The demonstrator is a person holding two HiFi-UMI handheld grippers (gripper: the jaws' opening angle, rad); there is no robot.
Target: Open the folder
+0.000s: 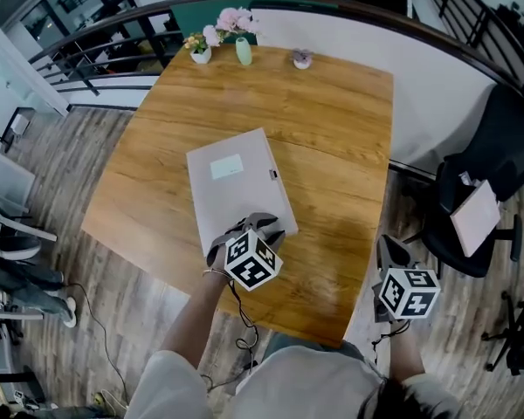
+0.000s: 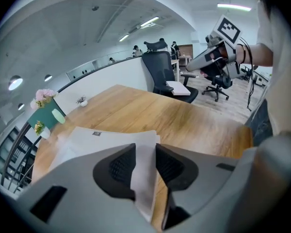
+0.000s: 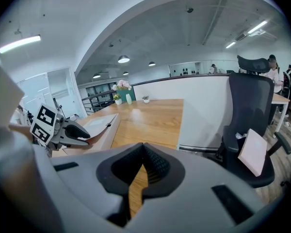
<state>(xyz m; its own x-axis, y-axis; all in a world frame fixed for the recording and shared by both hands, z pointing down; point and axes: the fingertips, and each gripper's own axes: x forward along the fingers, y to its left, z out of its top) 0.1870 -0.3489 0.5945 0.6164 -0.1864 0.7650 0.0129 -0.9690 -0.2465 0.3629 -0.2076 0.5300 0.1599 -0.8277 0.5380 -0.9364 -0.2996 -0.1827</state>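
The left gripper is clamped on the near cover edge of the grey folder, which lies ahead of it on the worktop. The right gripper, off to the side, is closed and empty.

A wooden table stands against a curved white partition (black office chair beside it).

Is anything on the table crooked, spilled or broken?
Nothing is spilled or broken. The folder lies a bit crooked on the table, not lined up with its edges, and its near cover corner is bent upward where the left gripper pinches it.
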